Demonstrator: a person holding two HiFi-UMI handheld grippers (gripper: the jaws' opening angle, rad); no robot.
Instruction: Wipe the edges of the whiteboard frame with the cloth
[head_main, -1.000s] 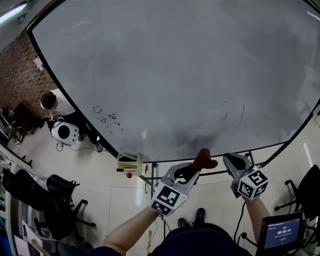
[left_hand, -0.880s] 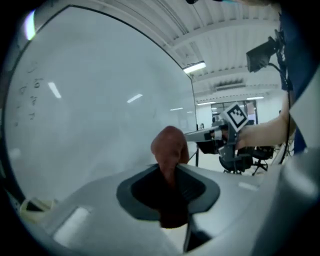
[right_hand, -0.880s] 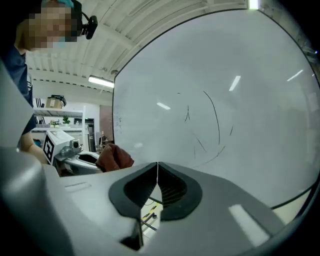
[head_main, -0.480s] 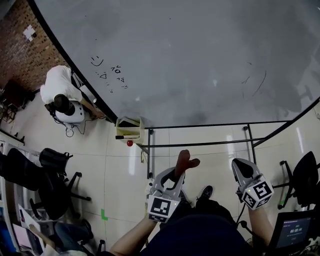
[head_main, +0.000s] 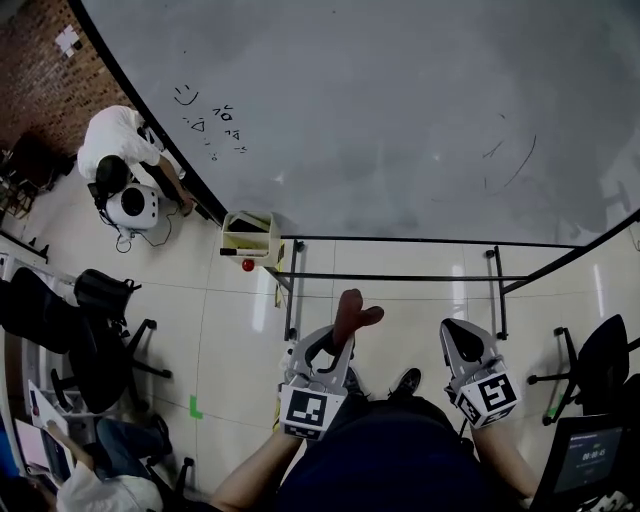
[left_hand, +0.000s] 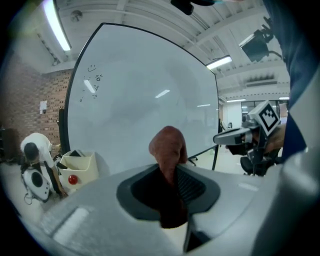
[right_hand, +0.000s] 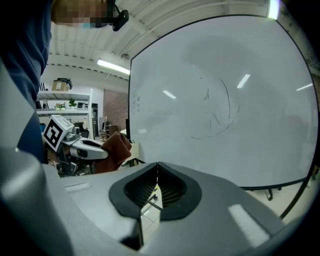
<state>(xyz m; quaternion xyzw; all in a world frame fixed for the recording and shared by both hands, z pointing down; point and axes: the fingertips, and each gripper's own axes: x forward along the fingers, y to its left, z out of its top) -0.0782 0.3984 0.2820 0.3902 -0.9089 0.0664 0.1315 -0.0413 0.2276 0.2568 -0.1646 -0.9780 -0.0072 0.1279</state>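
The big whiteboard (head_main: 380, 110) fills the upper head view; its black frame's bottom edge (head_main: 420, 241) runs above the stand's bars. My left gripper (head_main: 336, 338) is shut on a brown cloth (head_main: 352, 308), which sticks up past its tips, short of the frame. In the left gripper view the cloth (left_hand: 169, 149) stands pinched between the pads of the left gripper (left_hand: 171, 176). My right gripper (head_main: 456, 332) is alongside on the right, jaws shut and holding nothing (right_hand: 157, 174). The right gripper view shows the left gripper (right_hand: 89, 149) with the cloth (right_hand: 116, 146).
A cream bin (head_main: 250, 238) with a red ball hangs at the board's lower left corner. A person in white (head_main: 115, 145) crouches by a white device (head_main: 135, 207). Office chairs (head_main: 95, 335) (head_main: 600, 360) stand on either side, and a small screen (head_main: 582, 465) is at the lower right.
Both grippers have dropped and pulled back from the board's bottom edge, and now sit over the floor. The cloth has stayed in the left gripper throughout.
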